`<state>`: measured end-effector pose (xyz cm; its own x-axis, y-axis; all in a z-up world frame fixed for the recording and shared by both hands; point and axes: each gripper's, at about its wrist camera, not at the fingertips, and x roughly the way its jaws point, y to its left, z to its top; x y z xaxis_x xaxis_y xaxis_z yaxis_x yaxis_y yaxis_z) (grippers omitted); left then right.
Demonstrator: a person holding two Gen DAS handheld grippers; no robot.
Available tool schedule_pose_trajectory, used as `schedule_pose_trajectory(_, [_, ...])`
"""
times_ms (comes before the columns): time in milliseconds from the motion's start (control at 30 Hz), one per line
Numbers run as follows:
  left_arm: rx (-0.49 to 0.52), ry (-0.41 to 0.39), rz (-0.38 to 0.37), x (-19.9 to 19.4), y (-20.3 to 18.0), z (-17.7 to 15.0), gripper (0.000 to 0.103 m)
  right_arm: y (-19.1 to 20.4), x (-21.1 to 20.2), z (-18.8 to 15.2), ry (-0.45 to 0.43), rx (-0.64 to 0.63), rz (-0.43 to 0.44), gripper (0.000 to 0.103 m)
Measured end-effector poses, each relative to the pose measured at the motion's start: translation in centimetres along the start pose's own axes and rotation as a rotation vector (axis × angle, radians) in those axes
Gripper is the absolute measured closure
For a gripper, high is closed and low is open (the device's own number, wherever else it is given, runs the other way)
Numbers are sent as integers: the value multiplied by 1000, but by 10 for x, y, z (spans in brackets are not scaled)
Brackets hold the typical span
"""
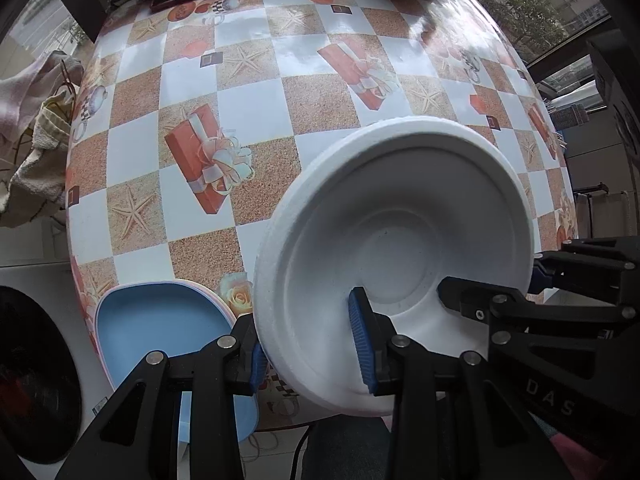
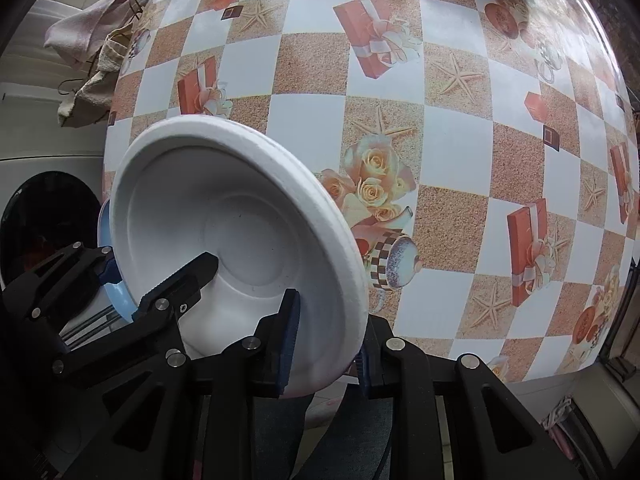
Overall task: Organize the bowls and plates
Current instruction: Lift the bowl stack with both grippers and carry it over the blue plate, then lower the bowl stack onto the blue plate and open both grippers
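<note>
White foam bowl (image 1: 394, 264), lower right of the left view, lower left of the right view, tilted above the checked tablecloth (image 1: 256, 104). Pinched at the rim by both left gripper (image 1: 312, 350) and right gripper (image 2: 326, 344), jaws closed on its wall. Likely featherlight, dentable, slick; best held gently at the rim. Blue plate (image 1: 160, 320) lower left.

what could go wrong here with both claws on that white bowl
1. Both the left claw and the right claw pinch the white foam bowl by its wall and rim; pulling apart or squeezing might crack or dent it.
2. The bowl is tilted and appears lifted near the table edge; a slip could drop it to the floor.
3. The blue plate overhangs that edge, so a bump could knock it off.
</note>
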<state>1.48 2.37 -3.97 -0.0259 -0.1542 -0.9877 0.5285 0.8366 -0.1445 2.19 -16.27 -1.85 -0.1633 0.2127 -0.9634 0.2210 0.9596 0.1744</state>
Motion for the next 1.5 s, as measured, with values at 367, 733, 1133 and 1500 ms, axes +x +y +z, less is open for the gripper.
schedule_pose_trajectory(367, [-83,-51,-9,-12,15,-8,64,16,7,2,-12,-94,-57,75])
schedule_pose_trajectory(733, [-173,-86,14,-24,40,-27,64,54,4,4,-29,-205,-72,75])
schedule_pose_trajectory(1133, [-302,-83,42,-28,74,-57,64,99,15,1,-1,-342,-73,75])
schedule_pose_trajectory(1500, [-438,-56,60,-26,112,-89,64,149,38,2,47,-451,-60,75])
